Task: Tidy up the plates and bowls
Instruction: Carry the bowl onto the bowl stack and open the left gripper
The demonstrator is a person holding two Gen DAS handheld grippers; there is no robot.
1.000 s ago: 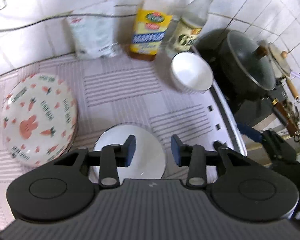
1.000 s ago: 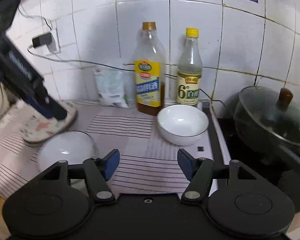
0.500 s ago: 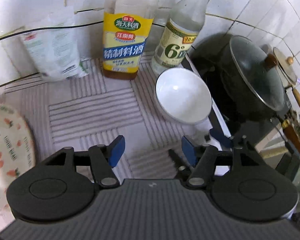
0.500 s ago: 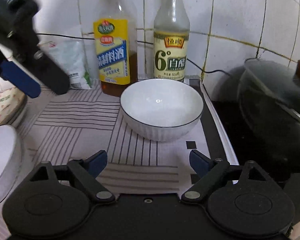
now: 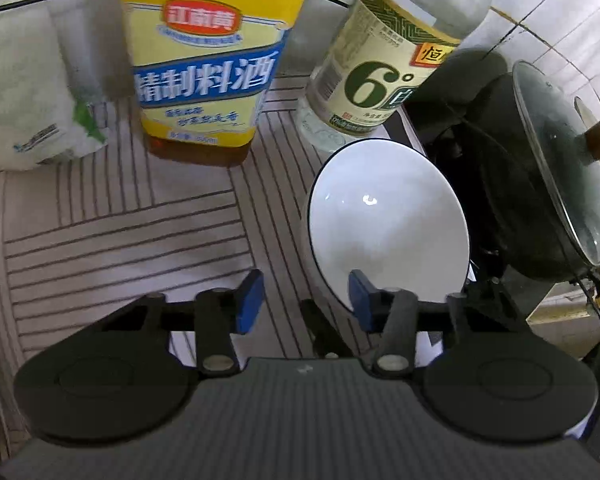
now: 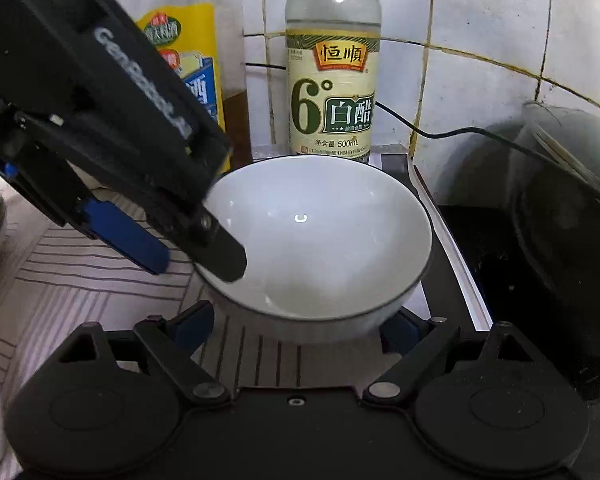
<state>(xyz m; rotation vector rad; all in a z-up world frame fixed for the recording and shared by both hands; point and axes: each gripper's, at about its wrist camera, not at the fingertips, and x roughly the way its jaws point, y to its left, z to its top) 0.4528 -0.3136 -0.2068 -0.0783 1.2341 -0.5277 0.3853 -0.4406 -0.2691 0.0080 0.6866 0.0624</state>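
A white bowl [image 5: 388, 232] [image 6: 320, 232] with a thin dark rim stands on the striped mat, in front of the vinegar bottle. My left gripper [image 5: 305, 302] [image 6: 192, 260] comes down over the bowl's left rim. One finger is inside the bowl and the blue-padded one outside. Its jaws are closing, with a gap still showing on both sides of the rim. My right gripper [image 6: 298, 326] is wide open at the bowl's near side. Its two fingertips flank the bowl's lower wall and are partly hidden under the rim.
A yellow-labelled cooking wine bottle [image 5: 208, 60] and a vinegar bottle [image 6: 332, 92] stand close behind the bowl against the tiled wall. A white bag [image 5: 24, 112] leans at the left. A black pot with a glass lid [image 5: 540, 184] sits just right of the mat [image 5: 120, 240].
Both grippers moved forward and down onto the white bowl. The left one left the carrot-pattern plate and the other white dish behind; its jaws widened, then narrowed. The right jaws widened.
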